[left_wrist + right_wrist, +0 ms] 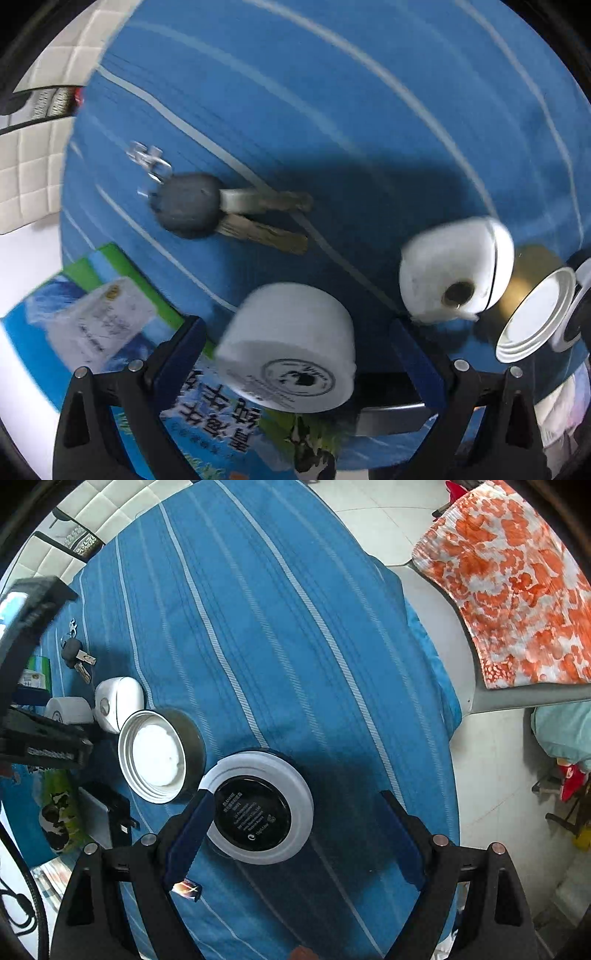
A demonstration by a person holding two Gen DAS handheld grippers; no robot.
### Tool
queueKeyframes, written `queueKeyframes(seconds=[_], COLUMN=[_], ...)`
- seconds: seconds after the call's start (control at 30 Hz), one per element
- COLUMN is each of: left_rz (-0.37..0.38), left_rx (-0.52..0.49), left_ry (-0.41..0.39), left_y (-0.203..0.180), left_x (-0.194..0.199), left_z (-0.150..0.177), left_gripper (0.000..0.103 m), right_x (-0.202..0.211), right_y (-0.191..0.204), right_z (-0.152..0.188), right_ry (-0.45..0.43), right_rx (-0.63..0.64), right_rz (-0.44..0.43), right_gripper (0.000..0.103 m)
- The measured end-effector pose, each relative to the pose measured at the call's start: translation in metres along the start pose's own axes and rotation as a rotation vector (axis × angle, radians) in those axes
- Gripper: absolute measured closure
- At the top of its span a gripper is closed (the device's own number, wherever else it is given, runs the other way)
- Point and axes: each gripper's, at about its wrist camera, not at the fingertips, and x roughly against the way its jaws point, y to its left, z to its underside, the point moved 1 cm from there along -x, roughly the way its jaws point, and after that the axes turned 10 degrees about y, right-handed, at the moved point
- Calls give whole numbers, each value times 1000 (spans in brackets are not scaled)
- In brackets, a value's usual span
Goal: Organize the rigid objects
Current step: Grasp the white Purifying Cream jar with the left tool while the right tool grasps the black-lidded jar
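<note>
On the blue striped cloth (332,110) lie a white round jar (291,350), a white rounded case (454,273), a gold tin with a white inside (532,310) and grey-headed keys (221,214). My left gripper (295,354) is open with the white jar between its fingers, not gripped. In the right wrist view my right gripper (295,834) is open above a black-and-white round compact (258,808), whose left edge lies by the left finger (188,834). The gold tin (159,753), white case (118,701), white jar (68,709) and keys (77,657) lie to its left.
A blue-green carton (92,325) lies under the left gripper. A silver charger with plug (107,816) and a small card (186,890) lie near the right gripper. An orange-patterned cloth (517,590) covers furniture past the cloth's right edge. Tiled floor (498,775) is beyond.
</note>
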Motion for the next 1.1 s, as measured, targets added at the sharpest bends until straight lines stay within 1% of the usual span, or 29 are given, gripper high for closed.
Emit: queueKeyframes(seconds=[0.07, 0.13, 0.17, 0.2, 0.23, 0.37, 0.43, 0.5, 0.57, 0.63, 0.67, 0.7, 0.73, 0.77, 0.8, 0.87, 0.93, 0.97, 1.0, 1.03, 1.1], left_rz=[8, 25, 31, 36, 51, 77, 116, 143, 141, 160, 179, 200, 229, 241, 245, 219, 195, 184, 158, 149, 156], left_rx=[-5, 2, 4, 9, 19, 60, 92, 101, 99, 113, 121, 125, 128, 128, 128, 121, 111, 112, 119, 124, 136], left_ry=[2, -6, -17, -31, -44, -122, -168, -184, -180, -189, -192, -195, -196, -194, -193, -177, -167, -169, -174, -193, -207], left_y=[-5, -7, -8, -9, -12, -15, -18, -20, -24, -29, -27, -20, -20, -21, -21, -21, -31, -35, -37, -39, -46], left_x=[-2, 2, 5, 10, 17, 37, 44, 46, 45, 46, 47, 46, 47, 47, 46, 38, 29, 26, 25, 25, 27], left_z=[1, 3, 4, 4, 3, 6, 8, 8, 8, 10, 12, 15, 19, 20, 22, 25, 28, 31, 32, 35, 35], left_gripper=[3, 11, 21, 36, 38, 40, 41, 40, 40, 39, 36, 30, 27, 22, 21, 21, 21, 27, 35, 35, 35], right_x=[0, 0, 0, -1, -1, -8, -14, -21, -25, -29, -30, -32, -35, -37, -39, -40, -39, -38, -39, -39, -36], right_y=[-1, -3, -4, -4, -4, 1, 6, 11, 13, 15, 16, 19, 21, 22, 23, 25, 27, 27, 23, 23, 26], right_z=[0, 0, 0, 0, 0, 3, 4, 4, 3, 2, 3, 4, 6, 7, 9, 10, 11, 11, 8, 7, 8], right_ry=[2, 3, 5, 8, 10, 29, 38, 50, 60, 64, 66, 72, 78, 85, 87, 76, 71, 67, 60, 57, 42], right_rx=[3, 4, 2, 0, -1, 5, 22, 32, 27, 23, 27, 35, 39, 42, 41, 34, 23, 17, 11, 8, 8], right_rz=[1, 1, -1, -7, -12, -33, -36, -44, -78, -80, -76, -81, -91, -98, -93, -81, -80, -81, -81, -75, -35], right_gripper=[13, 13, 13, 13, 13, 13, 13, 13, 13, 13, 13, 13, 13, 13, 13, 13, 13, 13, 13, 15, 23])
